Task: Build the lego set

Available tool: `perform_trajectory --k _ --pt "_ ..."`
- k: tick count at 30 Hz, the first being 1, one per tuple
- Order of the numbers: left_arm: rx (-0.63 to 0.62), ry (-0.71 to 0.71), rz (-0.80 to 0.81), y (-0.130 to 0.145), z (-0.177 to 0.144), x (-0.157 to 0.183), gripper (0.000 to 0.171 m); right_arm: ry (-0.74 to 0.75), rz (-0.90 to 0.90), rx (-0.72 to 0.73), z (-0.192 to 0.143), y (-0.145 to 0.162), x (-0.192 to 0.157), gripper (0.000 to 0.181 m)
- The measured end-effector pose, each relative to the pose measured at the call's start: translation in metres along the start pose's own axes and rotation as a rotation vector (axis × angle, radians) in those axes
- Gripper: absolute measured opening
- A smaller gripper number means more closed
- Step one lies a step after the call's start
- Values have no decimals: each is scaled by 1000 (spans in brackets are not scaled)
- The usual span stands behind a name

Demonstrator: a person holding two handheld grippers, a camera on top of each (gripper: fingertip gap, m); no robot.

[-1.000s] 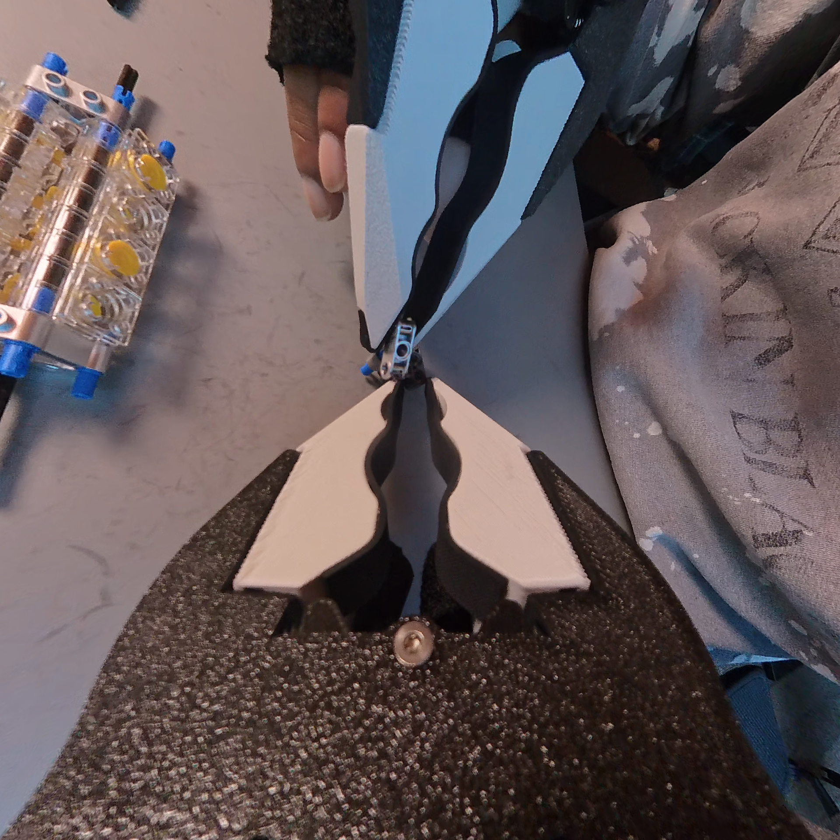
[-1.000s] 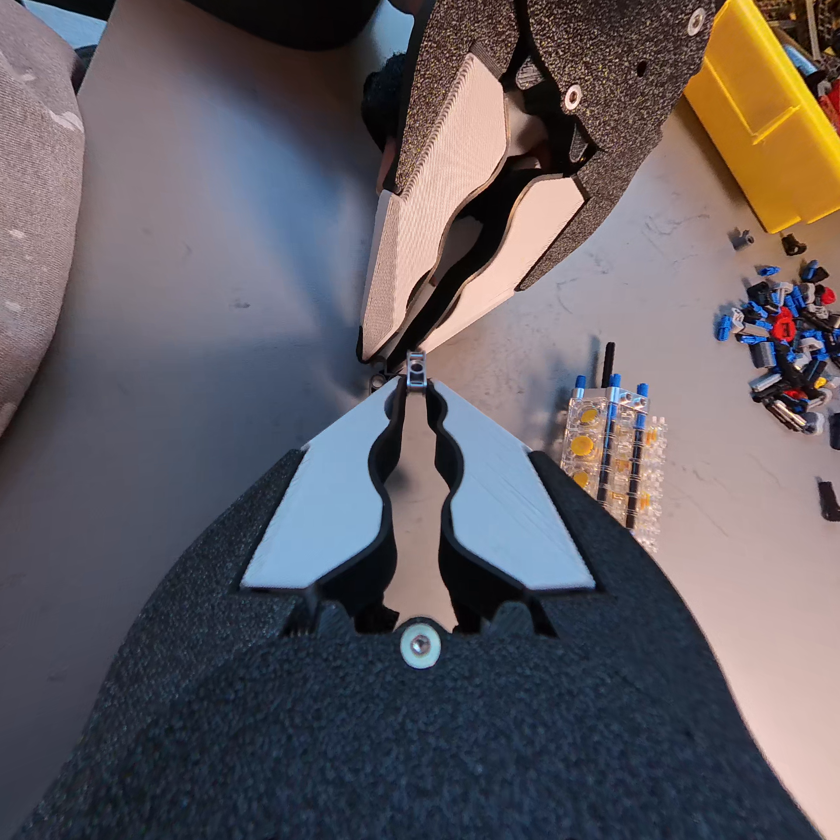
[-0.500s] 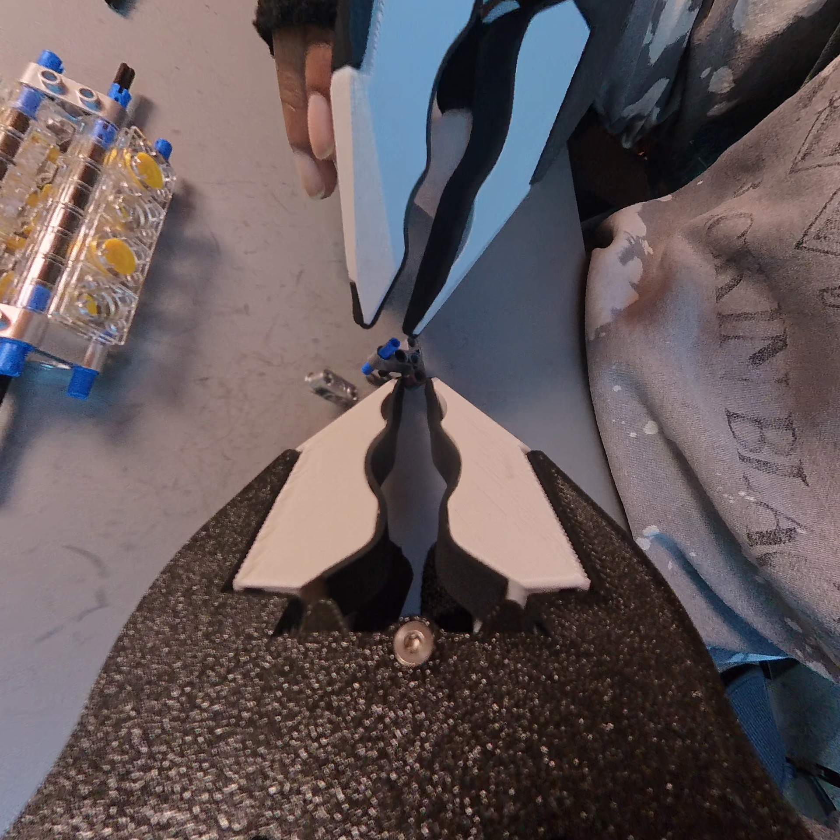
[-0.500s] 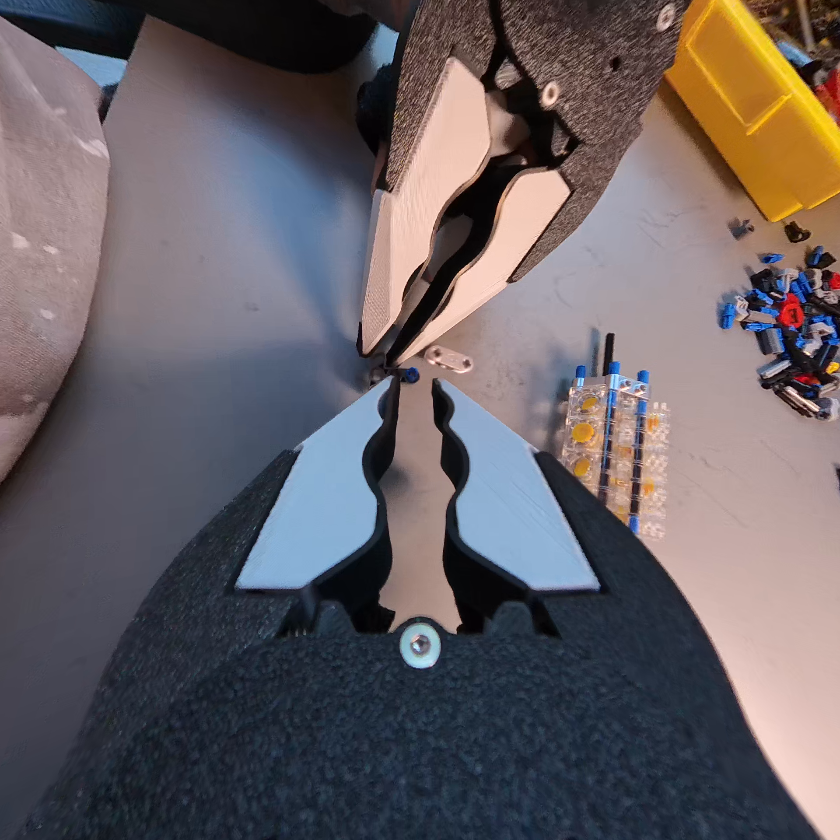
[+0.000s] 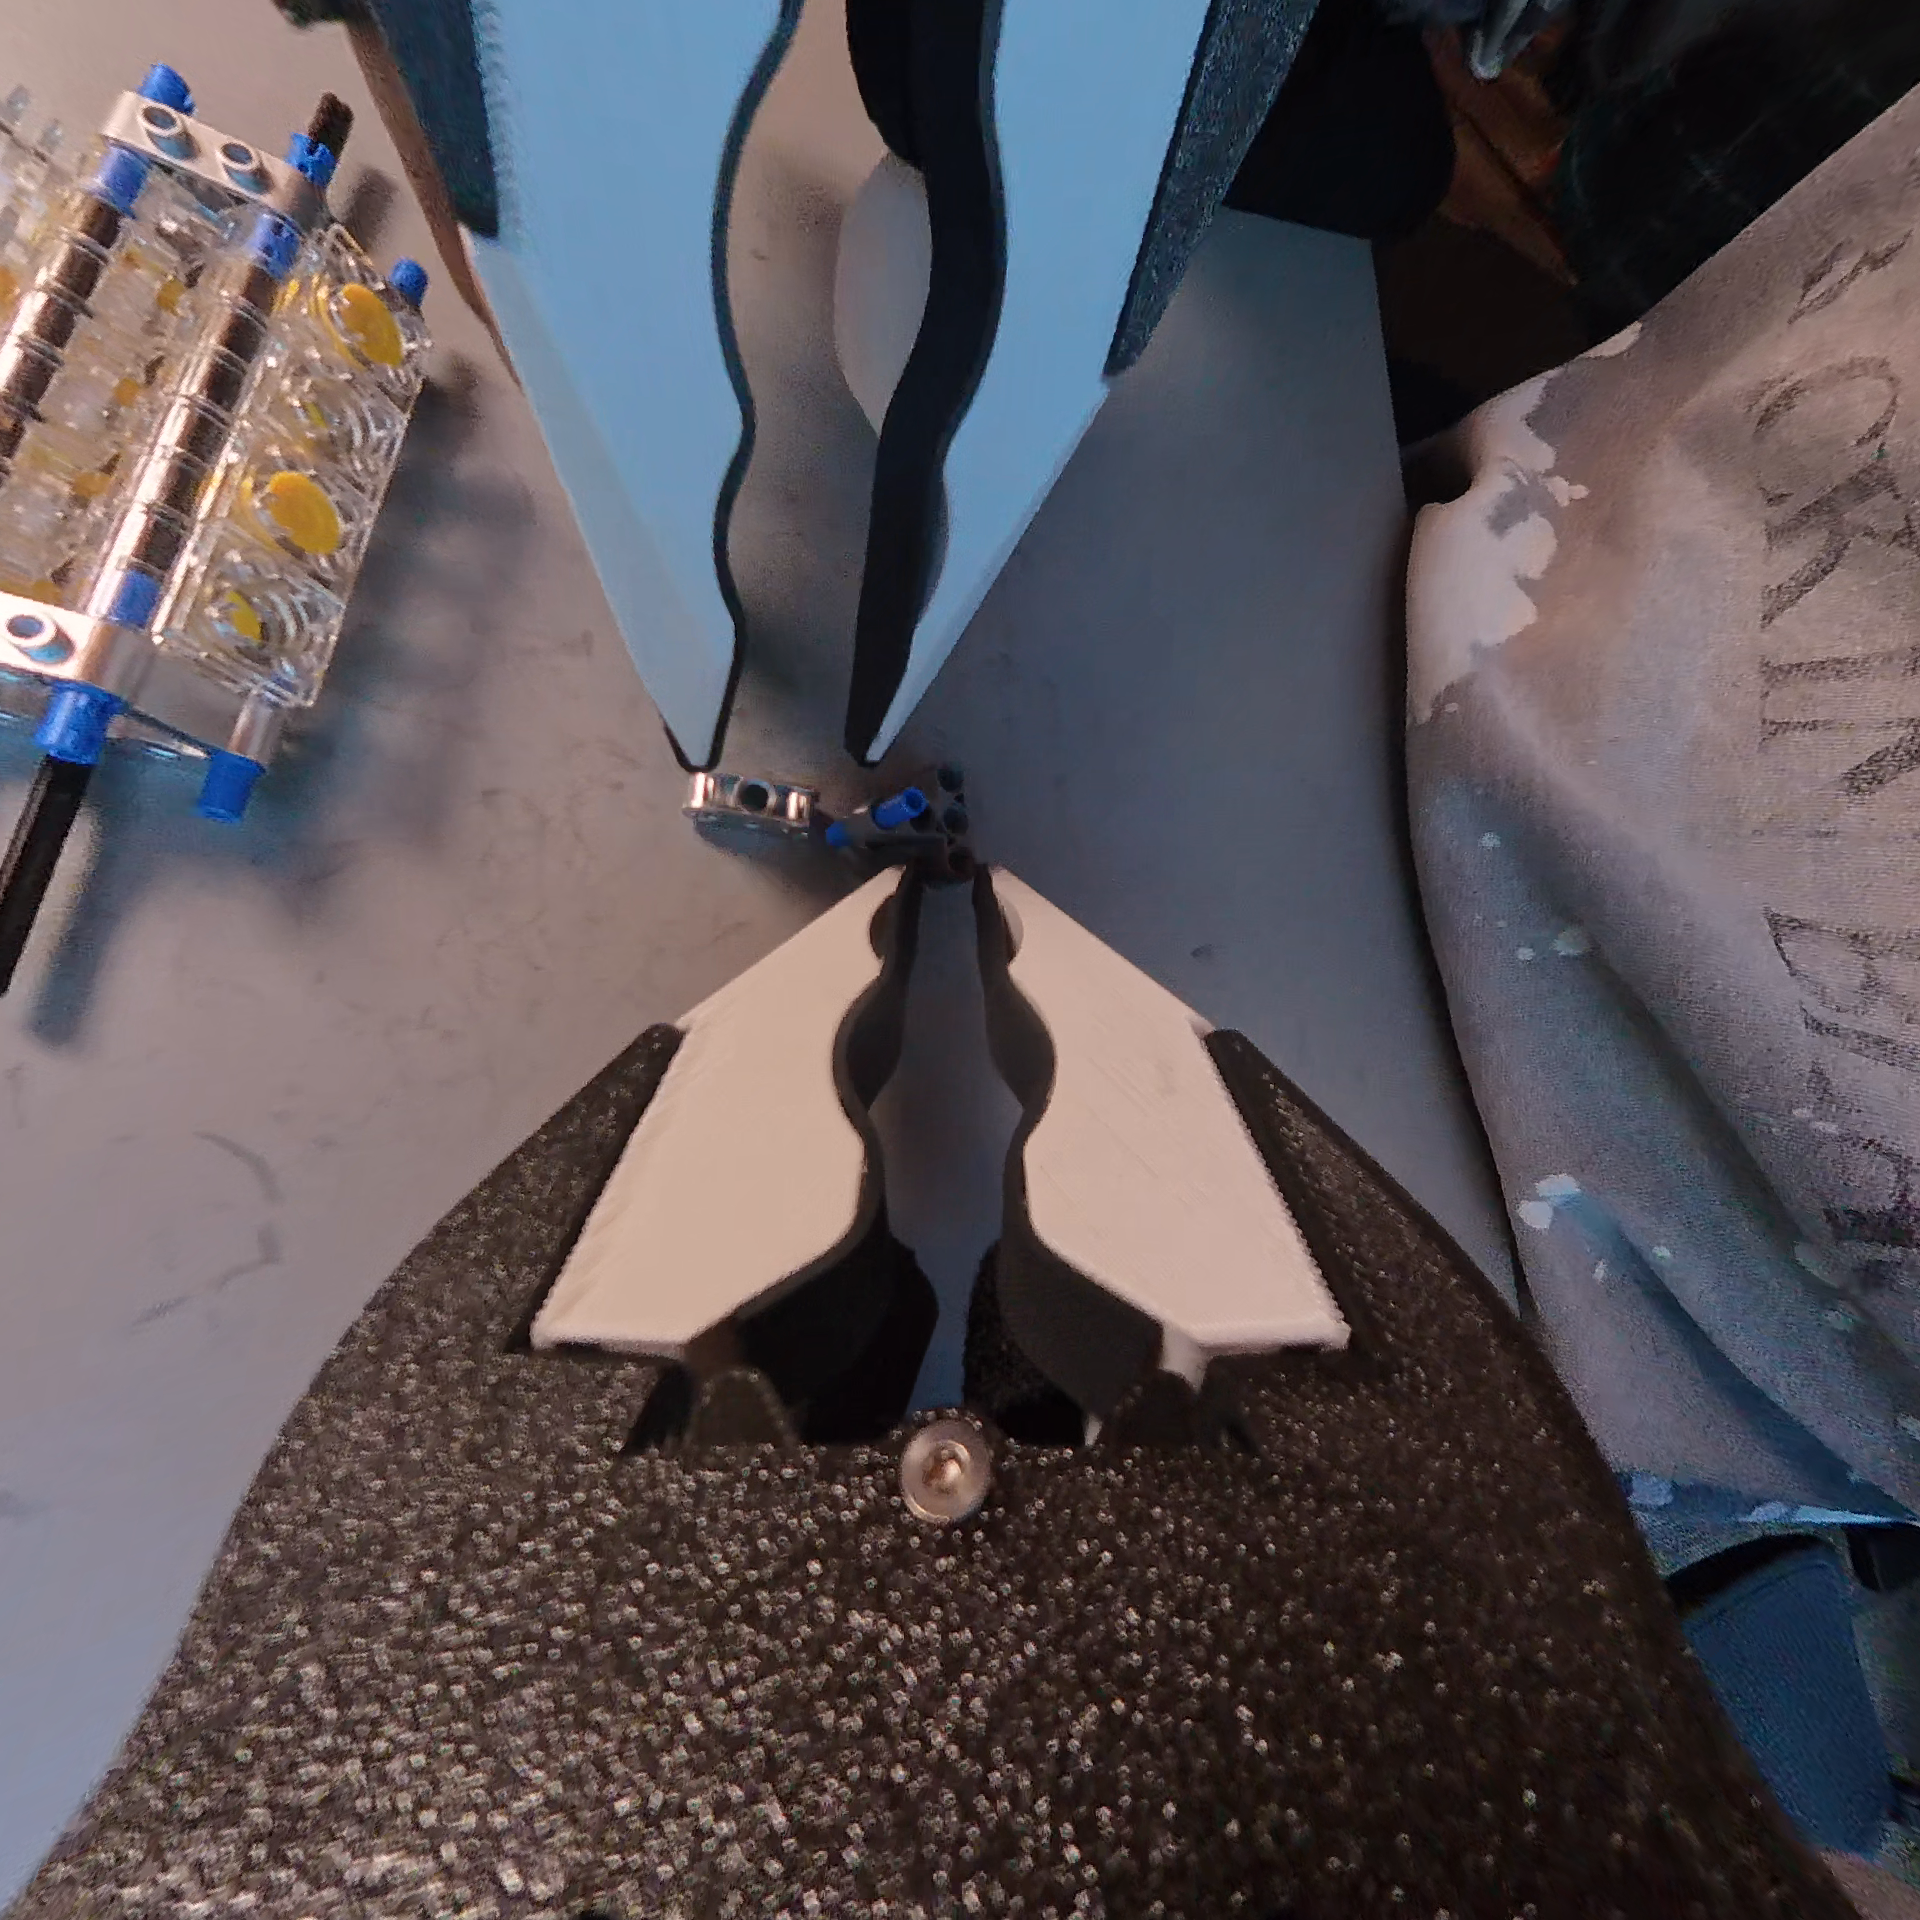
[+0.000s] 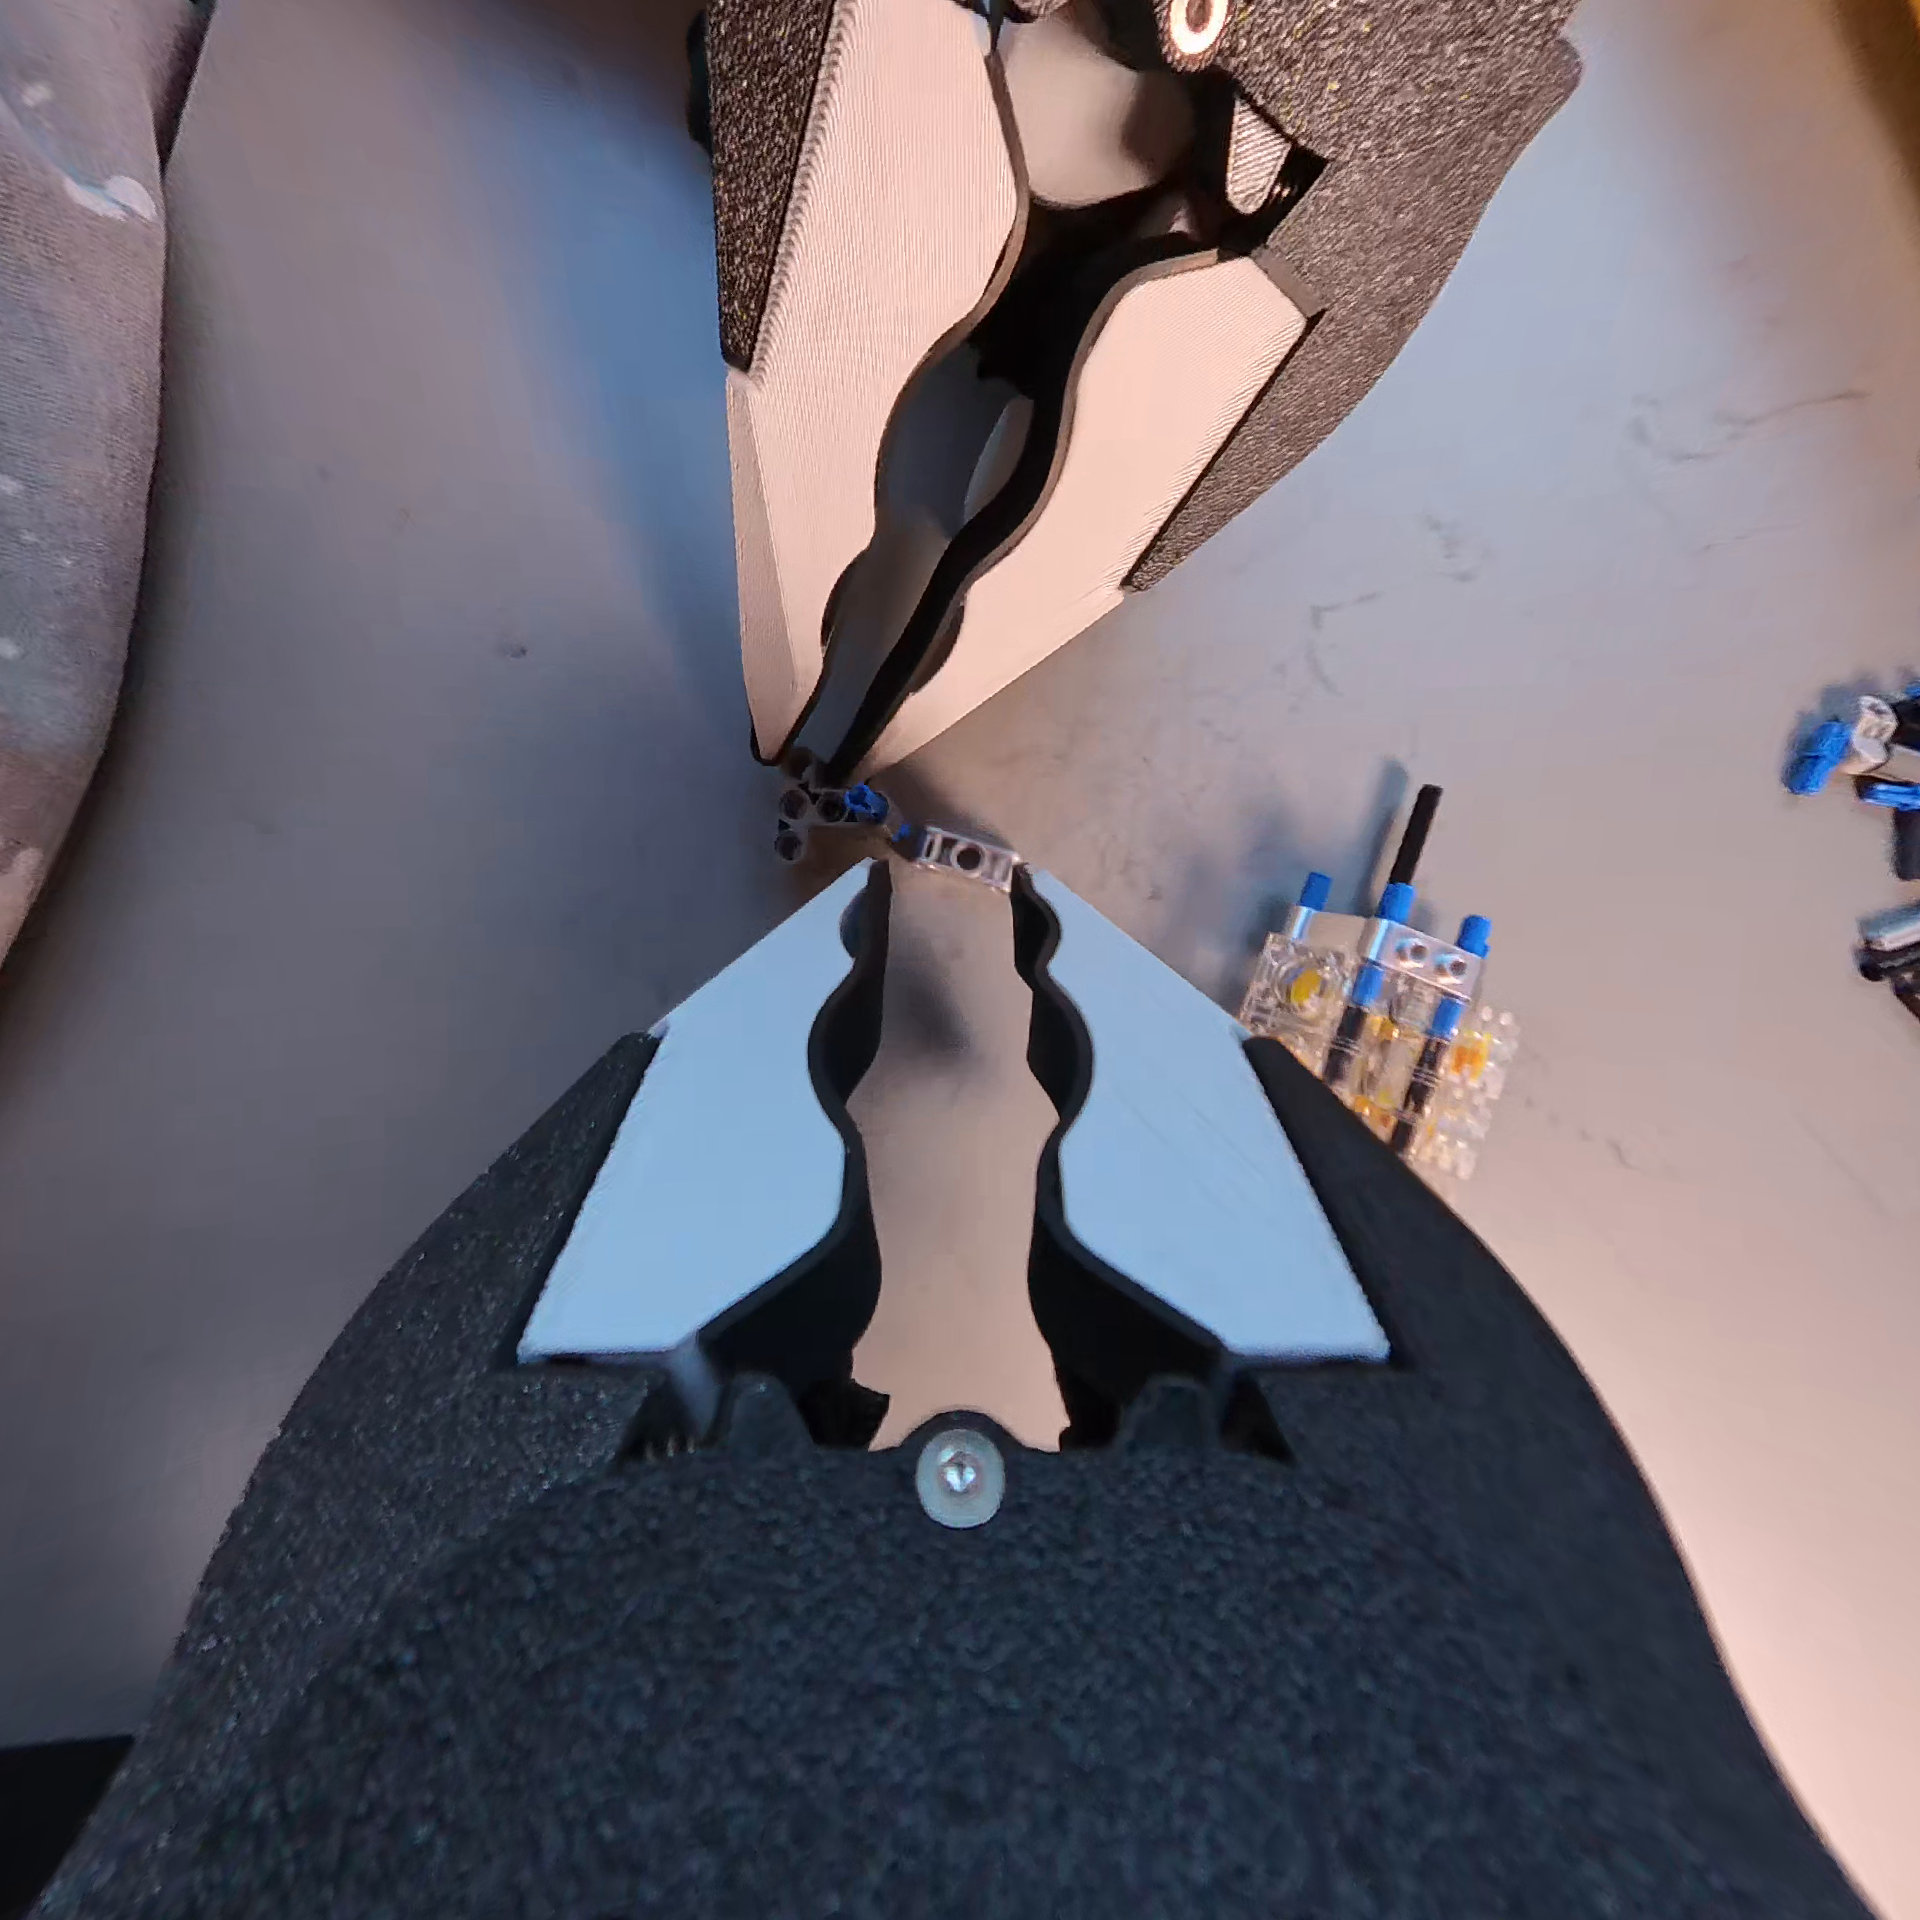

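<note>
My left gripper [image 5: 943,878] is shut on a small dark connector with a blue pin [image 5: 914,826] and holds it just above the grey table. It also shows in the right wrist view [image 6: 821,764], coming in from the top with the connector [image 6: 826,810] at its tips. My right gripper [image 6: 951,873] is open, with a small grey beam with holes [image 6: 966,857] lying flat on the table between its fingertips. In the left wrist view the right gripper [image 5: 779,753] comes down from the top, tips just above the beam [image 5: 750,805]. Beam and connector are close but apart.
A clear block assembly with yellow discs, black axles and blue pins [image 5: 187,416] lies left of the grippers; it shows at the right in the right wrist view [image 6: 1382,1029]. Loose small parts [image 6: 1860,748] lie farther right. A person's grey printed garment [image 5: 1662,831] borders the table.
The right gripper was shut on the grey beam, held against the connector. It let go, the beam dropped onto the table, and the gripper opened wider and came down around it. The left gripper kept its hold.
</note>
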State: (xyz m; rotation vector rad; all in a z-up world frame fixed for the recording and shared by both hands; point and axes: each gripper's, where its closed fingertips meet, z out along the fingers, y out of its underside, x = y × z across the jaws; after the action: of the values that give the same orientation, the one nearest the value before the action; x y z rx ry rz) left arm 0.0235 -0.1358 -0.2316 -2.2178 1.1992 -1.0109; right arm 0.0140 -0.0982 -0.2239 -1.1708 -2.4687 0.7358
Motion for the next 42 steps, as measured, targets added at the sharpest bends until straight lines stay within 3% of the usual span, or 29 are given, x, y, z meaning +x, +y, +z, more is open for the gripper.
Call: perform_trajectory --k 8,19,24,28,42 --pt "-14 -12 12 4 -3 -2 10 -62 -115 -5 4 -7 1 23" --pt "-4 -5 5 6 -7 -3 11 -235 -491 -248 7 1 0 22" --pt "0 -4 4 6 -7 -2 12 -262 -551 -311 12 7 0 11" --pt "-1 -18 7 5 -5 -2 14 -230 -429 -261 7 16 -6 6" --pt "30 -68 -81 -7 7 -2 9 170 3 -115 -3 18 -3 5"
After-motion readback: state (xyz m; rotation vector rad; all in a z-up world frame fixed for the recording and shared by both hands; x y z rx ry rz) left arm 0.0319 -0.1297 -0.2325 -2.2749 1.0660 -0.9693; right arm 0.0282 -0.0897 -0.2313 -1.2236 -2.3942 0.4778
